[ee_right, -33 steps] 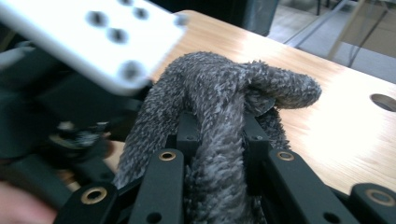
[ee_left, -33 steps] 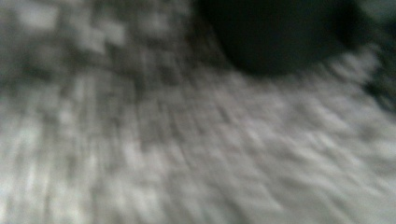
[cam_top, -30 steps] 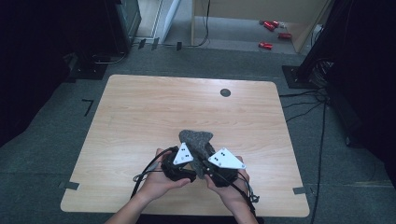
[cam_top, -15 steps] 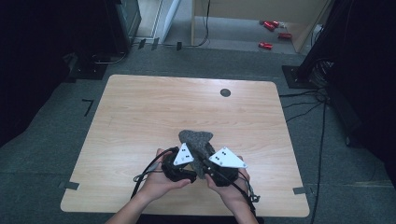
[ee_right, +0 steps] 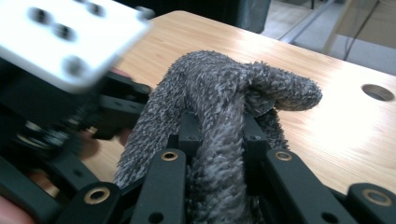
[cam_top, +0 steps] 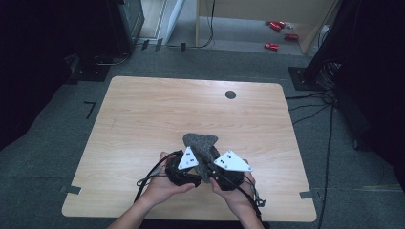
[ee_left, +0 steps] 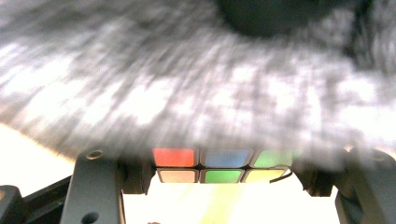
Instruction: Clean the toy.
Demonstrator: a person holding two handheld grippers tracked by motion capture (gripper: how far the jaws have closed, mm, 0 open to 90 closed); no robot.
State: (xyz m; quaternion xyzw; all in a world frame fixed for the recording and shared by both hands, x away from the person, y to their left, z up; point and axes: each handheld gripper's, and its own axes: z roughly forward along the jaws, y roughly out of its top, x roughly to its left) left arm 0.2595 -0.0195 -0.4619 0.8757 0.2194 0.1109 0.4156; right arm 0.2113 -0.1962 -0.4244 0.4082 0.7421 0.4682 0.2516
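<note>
Grey fuzzy cloth (cam_top: 200, 145) near front-middle of wooden table (cam_top: 143, 114), bunched up between both grippers, far end poking out toward table centre

Right gripper (ee_right: 218, 140) pinching a fold of cloth (ee_right: 219, 107) – jaws pressed close w/ fabric squeezed between, rest of cloth draped over & curling to the right in right gripper view. Same gripper in high view (cam_top: 210, 171), white three-cornered plate on top, held by right hand (cam_top: 236, 191)

Left gripper (cam_top: 196, 164) just beside it in high view, also under a white plate, held by left hand (cam_top: 162, 183); the two grippers nearly touching, cables trailing toward front edge

Left gripper view: cloth (ee_left: 187, 84) blurred, very close across most of pic, hanging over a colour cube (ee_left: 219, 165) – red, blue, green squares on top row, pale, green, yellow below. Cube sitting between the two black jaws w/ jaws set wide either side; can't tell whether actually gripping it

Round dark hole (cam_top: 230, 94) in table at far side, well apart from cloth. Red items (cam_top: 279, 28) on floor beyond table, too small to make out
</note>
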